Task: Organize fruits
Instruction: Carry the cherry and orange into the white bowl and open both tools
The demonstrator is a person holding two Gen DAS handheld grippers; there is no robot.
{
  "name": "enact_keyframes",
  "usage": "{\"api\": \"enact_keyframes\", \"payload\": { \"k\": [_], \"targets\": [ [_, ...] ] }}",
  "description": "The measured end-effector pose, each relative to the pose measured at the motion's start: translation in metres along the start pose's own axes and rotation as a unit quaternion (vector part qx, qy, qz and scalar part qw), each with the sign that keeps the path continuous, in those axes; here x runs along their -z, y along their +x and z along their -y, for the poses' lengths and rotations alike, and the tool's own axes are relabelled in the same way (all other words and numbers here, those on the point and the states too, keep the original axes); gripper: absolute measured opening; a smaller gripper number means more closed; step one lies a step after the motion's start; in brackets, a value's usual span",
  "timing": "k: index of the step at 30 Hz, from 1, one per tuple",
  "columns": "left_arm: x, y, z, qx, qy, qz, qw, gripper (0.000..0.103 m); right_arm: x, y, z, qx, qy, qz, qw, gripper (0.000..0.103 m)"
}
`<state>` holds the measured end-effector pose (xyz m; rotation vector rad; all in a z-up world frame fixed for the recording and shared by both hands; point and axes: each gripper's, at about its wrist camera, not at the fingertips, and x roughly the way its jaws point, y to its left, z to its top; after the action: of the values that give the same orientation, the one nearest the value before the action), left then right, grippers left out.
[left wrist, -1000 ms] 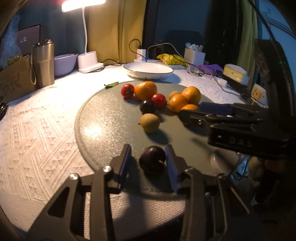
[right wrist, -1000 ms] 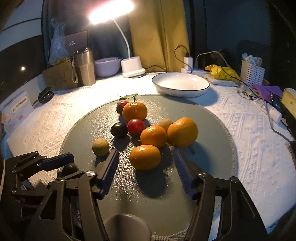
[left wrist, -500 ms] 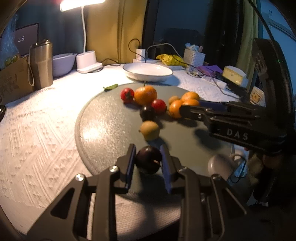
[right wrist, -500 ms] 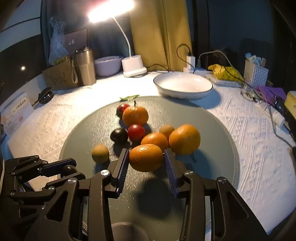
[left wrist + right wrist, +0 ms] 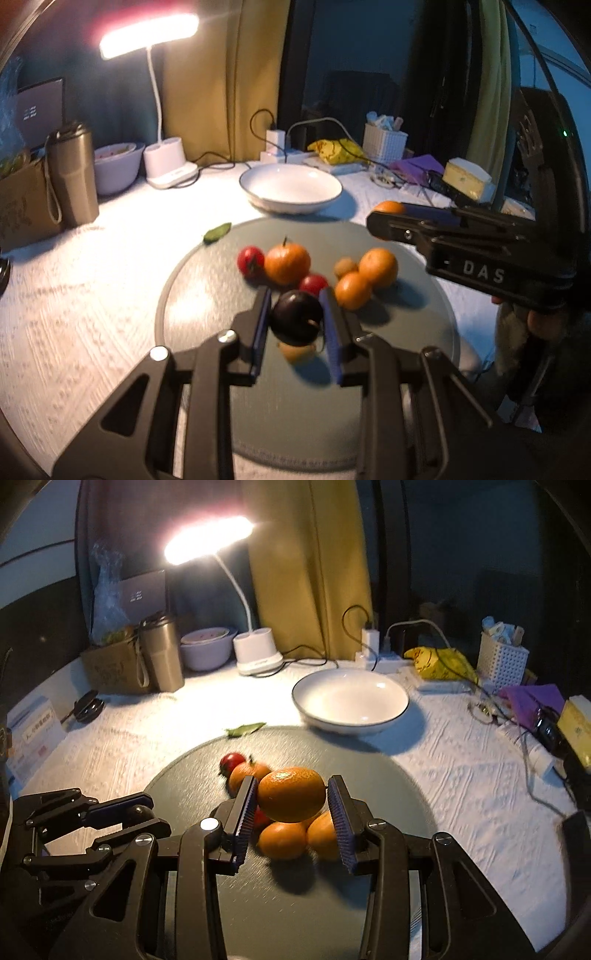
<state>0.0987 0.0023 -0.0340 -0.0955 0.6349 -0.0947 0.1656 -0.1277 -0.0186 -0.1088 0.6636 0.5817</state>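
On the left of the worktop [image 5: 129, 738] stand a metal cup [image 5: 72, 173] and a lit lamp [image 5: 166, 110]. The left tongs [image 5: 295, 317] are clenched on a dark plum [image 5: 297, 321], which hangs above the round grey mat [image 5: 207, 295]; a small yellow-green fruit [image 5: 295, 352] lies on the mat under it. Behind the plum sit a red tomato [image 5: 250, 260], an orange with a stem [image 5: 287, 262], another tomato [image 5: 313, 283] and two more oranges [image 5: 365, 277] touching each other. A green leaf [image 5: 218, 232] lies at the mat's far edge. The white bowl [image 5: 351, 701] stands behind the mat with nothing in it. The right tongs [image 5: 291, 805] grasp an orange [image 5: 291, 794], lifted over the oranges below. Far right is a white basket [image 5: 502, 661].
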Motion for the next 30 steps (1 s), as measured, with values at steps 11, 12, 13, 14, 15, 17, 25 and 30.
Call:
{"api": "enact_keyframes", "payload": {
  "k": [11,12,13,14,15,17,25,30],
  "targets": [
    [-0.045,0.021,-0.012,0.003,0.007,0.018,0.9998,0.028,-0.033,0.008,0.024,0.017,0.004,0.02,1.0,0.042],
    [-0.047,0.023,-0.013,0.003,0.007,0.019,0.9998,0.028,-0.036,0.01,0.027,0.018,0.005,0.021,1.0,0.042],
    [-0.052,0.026,-0.015,0.003,0.006,0.02,0.9998,0.028,-0.039,0.012,0.029,0.02,0.004,0.022,1.0,0.042],
    [-0.055,0.028,-0.017,0.004,0.006,0.021,0.9998,0.028,-0.042,0.013,0.032,0.021,0.003,0.024,0.999,0.042],
    [-0.058,0.031,-0.018,0.005,0.006,0.022,0.9997,0.028,-0.045,0.015,0.034,0.023,0.003,0.025,0.999,0.042],
    [-0.066,0.035,-0.02,0.006,0.008,0.026,0.9996,0.028,-0.051,0.018,0.038,0.026,0.001,0.029,0.999,0.042],
    [-0.102,0.062,-0.02,0.018,0.007,0.038,0.9991,0.028,-0.078,0.031,0.061,0.036,-0.009,0.049,0.998,0.042],
    [-0.123,0.092,-0.019,0.017,0.001,0.04,0.9991,0.028,-0.097,0.047,0.085,0.034,-0.006,0.062,0.997,0.042]
  ]
}}
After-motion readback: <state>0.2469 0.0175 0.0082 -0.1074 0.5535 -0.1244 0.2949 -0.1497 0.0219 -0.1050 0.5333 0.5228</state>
